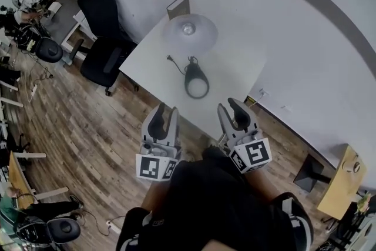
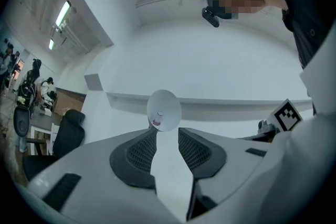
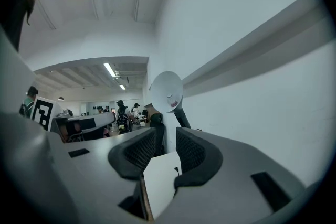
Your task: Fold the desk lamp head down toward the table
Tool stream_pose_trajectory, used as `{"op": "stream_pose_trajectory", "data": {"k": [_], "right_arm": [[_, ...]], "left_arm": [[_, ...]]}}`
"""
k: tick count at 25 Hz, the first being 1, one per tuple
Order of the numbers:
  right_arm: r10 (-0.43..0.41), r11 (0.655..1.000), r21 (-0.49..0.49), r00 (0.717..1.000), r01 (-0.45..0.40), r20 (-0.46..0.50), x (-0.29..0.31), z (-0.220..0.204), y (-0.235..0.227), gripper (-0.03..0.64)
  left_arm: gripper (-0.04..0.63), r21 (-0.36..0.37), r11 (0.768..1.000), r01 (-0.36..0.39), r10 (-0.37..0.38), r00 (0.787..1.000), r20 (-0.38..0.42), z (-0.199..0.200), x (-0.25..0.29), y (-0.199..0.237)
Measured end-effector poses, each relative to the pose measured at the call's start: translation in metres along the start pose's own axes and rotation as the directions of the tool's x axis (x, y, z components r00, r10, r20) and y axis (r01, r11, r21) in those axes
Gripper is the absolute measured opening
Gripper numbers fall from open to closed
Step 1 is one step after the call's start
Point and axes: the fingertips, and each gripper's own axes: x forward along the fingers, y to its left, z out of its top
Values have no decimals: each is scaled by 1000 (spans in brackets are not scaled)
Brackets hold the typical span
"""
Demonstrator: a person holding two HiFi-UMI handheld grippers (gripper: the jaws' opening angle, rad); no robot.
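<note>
A white table (image 1: 235,67) is standing against the pale wall, with wooden floor (image 1: 88,120) spreading out to its left. A black office chair (image 1: 103,26) is sitting just beside the table's left edge.

The desk lamp is standing on the table towards its far side. Its head (image 1: 189,31) is a wide, shallow, round white dish with a small bulb at the centre. In the head view the open face is turning upward, towards the camera. In the left gripper view the head (image 2: 164,110) is showing as a pale disc above the jaws. In the right gripper view the head (image 3: 167,92) is tilting on a dark arm (image 3: 182,115). Nearer the person, the lamp's black ring-shaped base (image 1: 197,82) is lying on the tabletop, and a black cord (image 1: 173,63) is trailing off to its left.

A brown box (image 1: 178,7) is standing behind the lamp at the table's far edge.

The left gripper (image 1: 167,109) and the right gripper (image 1: 230,107) are hovering side by side near the table's front edge, well apart from the lamp. Both are holding their jaws apart, with nothing between them.
</note>
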Motion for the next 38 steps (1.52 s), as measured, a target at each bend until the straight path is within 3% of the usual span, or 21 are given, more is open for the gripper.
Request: {"op": "stream_pose_trajectory", "data": {"k": [9, 18, 28, 38], "right_arm": [[76, 997, -11, 997, -76, 27, 54, 24, -33, 129], [12, 999, 37, 998, -14, 58, 101, 43, -33, 130], [-36, 999, 24, 996, 34, 87, 129, 58, -40, 137], [-31, 999, 29, 996, 28, 88, 146, 60, -43, 131]], "left_arm": [[127, 2, 998, -58, 58, 998, 8, 9, 55, 19], [133, -9, 999, 44, -44, 999, -6, 18, 99, 52], [138, -44, 991, 128, -128, 992, 4, 23, 136, 66], [129, -60, 987, 148, -149, 989, -10, 19, 152, 66]]}}
